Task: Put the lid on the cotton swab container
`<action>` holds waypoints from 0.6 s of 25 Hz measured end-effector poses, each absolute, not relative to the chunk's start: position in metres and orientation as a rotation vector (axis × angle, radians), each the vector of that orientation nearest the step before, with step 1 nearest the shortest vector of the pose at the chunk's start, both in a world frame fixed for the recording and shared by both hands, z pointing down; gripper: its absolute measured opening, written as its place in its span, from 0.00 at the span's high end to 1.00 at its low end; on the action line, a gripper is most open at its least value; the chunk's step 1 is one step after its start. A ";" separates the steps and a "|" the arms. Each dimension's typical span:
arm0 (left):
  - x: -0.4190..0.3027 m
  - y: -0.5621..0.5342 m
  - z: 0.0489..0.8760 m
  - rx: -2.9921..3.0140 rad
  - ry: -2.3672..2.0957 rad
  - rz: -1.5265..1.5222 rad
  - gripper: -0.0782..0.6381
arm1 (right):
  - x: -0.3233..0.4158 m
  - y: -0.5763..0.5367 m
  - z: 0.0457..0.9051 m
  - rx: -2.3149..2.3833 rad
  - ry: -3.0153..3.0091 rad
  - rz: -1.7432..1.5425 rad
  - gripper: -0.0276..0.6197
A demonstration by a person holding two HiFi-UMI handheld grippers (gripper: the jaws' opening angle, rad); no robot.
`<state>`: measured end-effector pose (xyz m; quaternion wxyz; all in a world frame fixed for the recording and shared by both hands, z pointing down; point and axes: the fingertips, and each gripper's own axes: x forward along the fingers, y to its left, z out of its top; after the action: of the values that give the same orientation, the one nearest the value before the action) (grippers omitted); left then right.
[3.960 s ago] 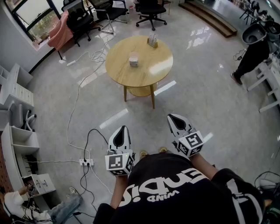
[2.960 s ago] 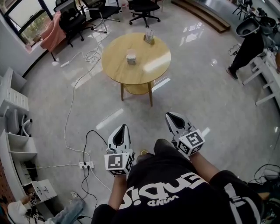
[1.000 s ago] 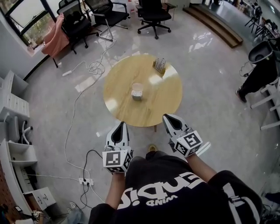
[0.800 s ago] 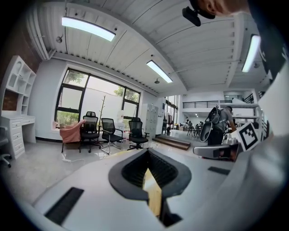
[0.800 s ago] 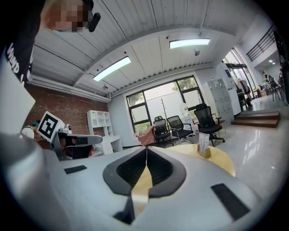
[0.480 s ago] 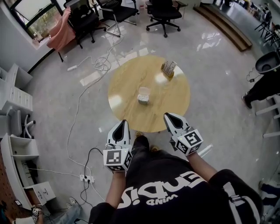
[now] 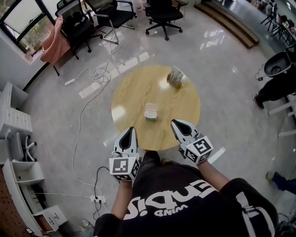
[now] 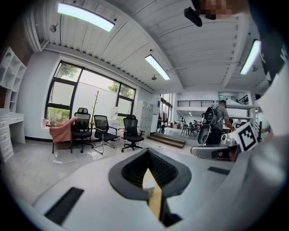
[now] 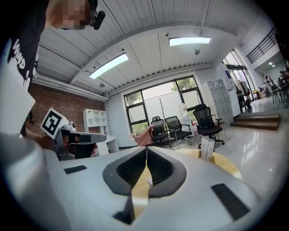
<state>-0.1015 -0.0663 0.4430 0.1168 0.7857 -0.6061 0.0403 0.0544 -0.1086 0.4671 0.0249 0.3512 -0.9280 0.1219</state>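
Note:
A round wooden table (image 7: 138, 92) stands just ahead of both grippers. Near its middle sits a small pale container (image 7: 151, 114). A second pale, upright boxy thing (image 7: 175, 77) stands near the table's far right edge and shows in the right gripper view too (image 9: 207, 148). Which piece is the lid is too small to tell. My left gripper (image 7: 131, 130) hangs over the table's near left edge, shut and holding nothing (image 8: 146, 155). My right gripper (image 7: 175, 122) is over the near right edge, also shut and holding nothing (image 9: 146, 151).
Black office chairs (image 7: 162, 14) stand beyond the table, one draped with a pink cloth (image 7: 48, 44). White cables (image 7: 99, 74) and a power strip (image 7: 98, 199) lie on the floor to the left. White shelving (image 7: 14, 139) lines the left wall. A person (image 7: 277, 85) stands at far right.
The view has advanced toward the table, which now lies directly under the gripper tips. Both grippers keep the same pose and stay shut.

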 end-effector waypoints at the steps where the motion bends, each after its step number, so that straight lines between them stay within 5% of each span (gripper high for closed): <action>1: -0.101 -0.071 0.443 2.308 -1.767 0.121 0.88 | 0.055 -0.111 0.468 1.092 -2.868 0.378 0.95; 13: -0.105 -0.112 0.448 2.351 -1.684 0.133 0.88 | 0.038 -0.139 0.466 1.096 -2.913 0.394 0.95; 15: -0.105 -0.116 0.448 2.356 -1.671 0.131 0.88 | 0.032 -0.141 0.465 1.065 -2.923 0.403 0.89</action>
<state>-0.1048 -0.1156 0.4483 0.1250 0.8085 -0.5734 0.0449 0.0324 -0.1409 0.4652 0.0022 0.3394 -0.9318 0.1284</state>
